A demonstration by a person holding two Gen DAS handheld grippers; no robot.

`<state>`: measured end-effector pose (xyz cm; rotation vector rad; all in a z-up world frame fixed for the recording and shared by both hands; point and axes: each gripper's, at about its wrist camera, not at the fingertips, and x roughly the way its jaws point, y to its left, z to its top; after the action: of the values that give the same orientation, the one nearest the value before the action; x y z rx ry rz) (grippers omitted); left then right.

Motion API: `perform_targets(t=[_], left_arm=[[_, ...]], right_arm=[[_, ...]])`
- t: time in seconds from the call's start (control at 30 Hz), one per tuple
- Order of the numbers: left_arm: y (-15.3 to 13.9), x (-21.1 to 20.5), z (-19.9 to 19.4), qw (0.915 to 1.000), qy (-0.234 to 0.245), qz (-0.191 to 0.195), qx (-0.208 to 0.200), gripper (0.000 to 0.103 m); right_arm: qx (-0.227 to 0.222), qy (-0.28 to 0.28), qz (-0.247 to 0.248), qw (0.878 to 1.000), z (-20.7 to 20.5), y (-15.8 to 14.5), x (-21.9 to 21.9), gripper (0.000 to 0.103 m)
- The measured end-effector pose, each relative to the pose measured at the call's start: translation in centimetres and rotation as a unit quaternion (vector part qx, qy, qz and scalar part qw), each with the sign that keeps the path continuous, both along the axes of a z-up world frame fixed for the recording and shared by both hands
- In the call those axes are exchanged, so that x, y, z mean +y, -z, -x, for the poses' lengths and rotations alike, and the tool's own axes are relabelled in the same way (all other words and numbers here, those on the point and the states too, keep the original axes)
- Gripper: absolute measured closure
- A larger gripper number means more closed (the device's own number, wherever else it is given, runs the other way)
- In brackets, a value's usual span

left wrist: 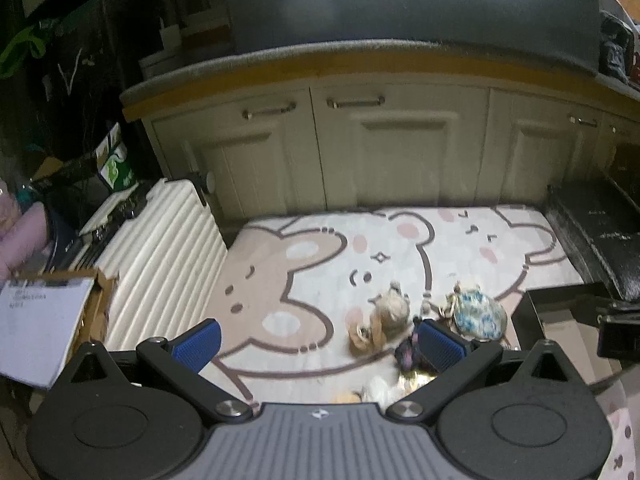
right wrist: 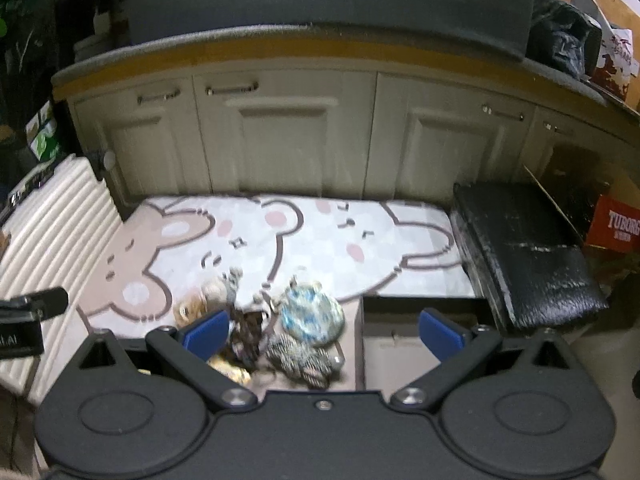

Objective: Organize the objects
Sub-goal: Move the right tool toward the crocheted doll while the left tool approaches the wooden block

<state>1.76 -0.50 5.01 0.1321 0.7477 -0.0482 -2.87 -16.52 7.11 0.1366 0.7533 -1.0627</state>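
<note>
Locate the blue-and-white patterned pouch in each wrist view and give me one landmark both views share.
Left wrist view: the blue-and-white pouch lies right of centre on the bear rug, just beyond the right blue finger pad.
Right wrist view: the pouch sits near centre, between the two fingers, left of the open box.
Shared landmark: the cream cabinet doors behind the rug.

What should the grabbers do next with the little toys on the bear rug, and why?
Probably lower the right gripper onto the blue pouch. Both it and the left gripper are open and empty, the pouch lies nearest in the pile on the rug, and the open box sits just right of it.
</note>
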Motion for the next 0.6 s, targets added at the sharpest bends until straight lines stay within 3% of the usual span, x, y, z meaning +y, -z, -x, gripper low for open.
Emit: perform_targets(t=[0.33, 0.6], left_arm=[[0.1, 0.0, -4.5, 0.9998, -0.017, 0.009, 0.001, 0.000], [4.7, 1.2, -6.7, 0.9988, -0.025, 0.004, 0.042, 0.000]], right_arm=[[-0.035, 0.029, -0.001, 0.999, -3.0, -0.5, -4.3, 0.000], [-0.046, 0.037, -0.032, 0.998, -4.5, 3.5, -6.9, 0.000]])
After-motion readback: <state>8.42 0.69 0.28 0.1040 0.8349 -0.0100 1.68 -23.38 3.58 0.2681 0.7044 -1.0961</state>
